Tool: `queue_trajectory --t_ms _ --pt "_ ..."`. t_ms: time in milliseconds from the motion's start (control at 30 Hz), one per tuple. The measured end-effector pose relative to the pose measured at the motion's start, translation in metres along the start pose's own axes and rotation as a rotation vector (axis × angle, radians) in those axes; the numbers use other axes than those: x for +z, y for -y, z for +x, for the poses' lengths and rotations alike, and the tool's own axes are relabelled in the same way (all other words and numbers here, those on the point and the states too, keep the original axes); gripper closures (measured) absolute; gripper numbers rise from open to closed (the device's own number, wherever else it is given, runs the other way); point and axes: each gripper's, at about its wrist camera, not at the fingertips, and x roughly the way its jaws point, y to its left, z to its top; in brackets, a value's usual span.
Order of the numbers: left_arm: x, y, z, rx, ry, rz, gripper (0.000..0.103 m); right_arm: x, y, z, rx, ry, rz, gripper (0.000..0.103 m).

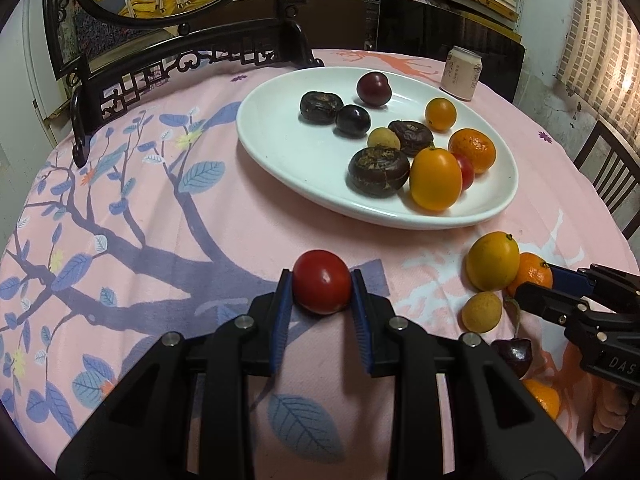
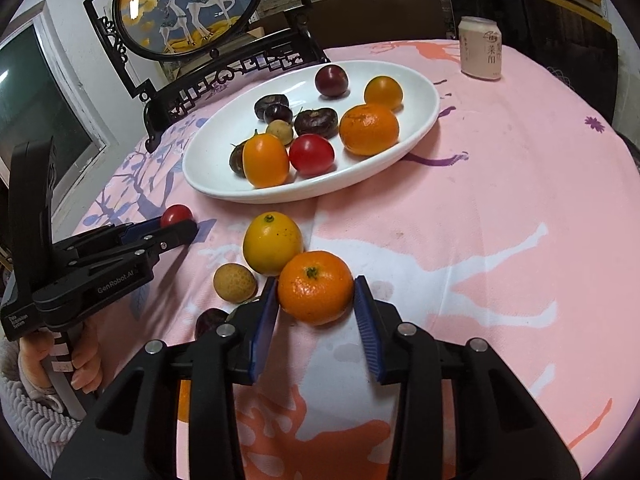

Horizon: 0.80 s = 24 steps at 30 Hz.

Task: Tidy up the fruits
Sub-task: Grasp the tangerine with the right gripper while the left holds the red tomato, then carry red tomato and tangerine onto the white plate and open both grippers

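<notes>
Left gripper (image 1: pixel 322 282) is clamping a red tomato (image 1: pixel 322 281); right gripper (image 2: pixel 316 290) is pinching a mandarin (image 2: pixel 316 287), both on the cloth just off the white plate (image 2: pixel 224 188) near edge. Soft, light, bruisable fruit; grip mid-girth, gently.

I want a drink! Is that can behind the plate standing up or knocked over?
Standing up. The can sits upright on the pink tablecloth, its top rim facing up, beyond the white plate.

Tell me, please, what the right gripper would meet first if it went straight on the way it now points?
Likely the yellow citrus fruit: the right gripper already grips the mandarin, and that fruit lies just beyond it, touching the mandarin. Further on is the white plate; depth is uncertain.
</notes>
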Motion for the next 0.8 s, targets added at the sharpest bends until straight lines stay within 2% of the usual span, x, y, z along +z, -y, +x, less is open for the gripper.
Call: queue_trajectory --t_ms 233,433,533,700,800 --pt "0.0 -0.001 -0.006 -0.005 0.023 -0.01 0.074 0.002 0.004 -0.008 -0.007 0.02 0.006 0.066" --pt "0.009 -0.006 -0.037 -0.015 0.118 -0.038 0.074 0.017 0.032 -0.053 0.029 0.19 0.136 0.066" --pt "0.027 -0.012 -0.041 -0.023 0.135 -0.059 0.074 0.029 0.038 -0.06 0.061 0.213 0.173 0.066" --pt "0.07 -0.017 -0.033 -0.041 0.146 -0.092 0.074 0.07 0.022 -0.057 0.089 0.205 0.135 0.066" --pt "0.093 -0.017 -0.022 -0.058 0.155 -0.119 0.074 0.093 0.009 -0.046 0.065 0.218 0.094 0.066"
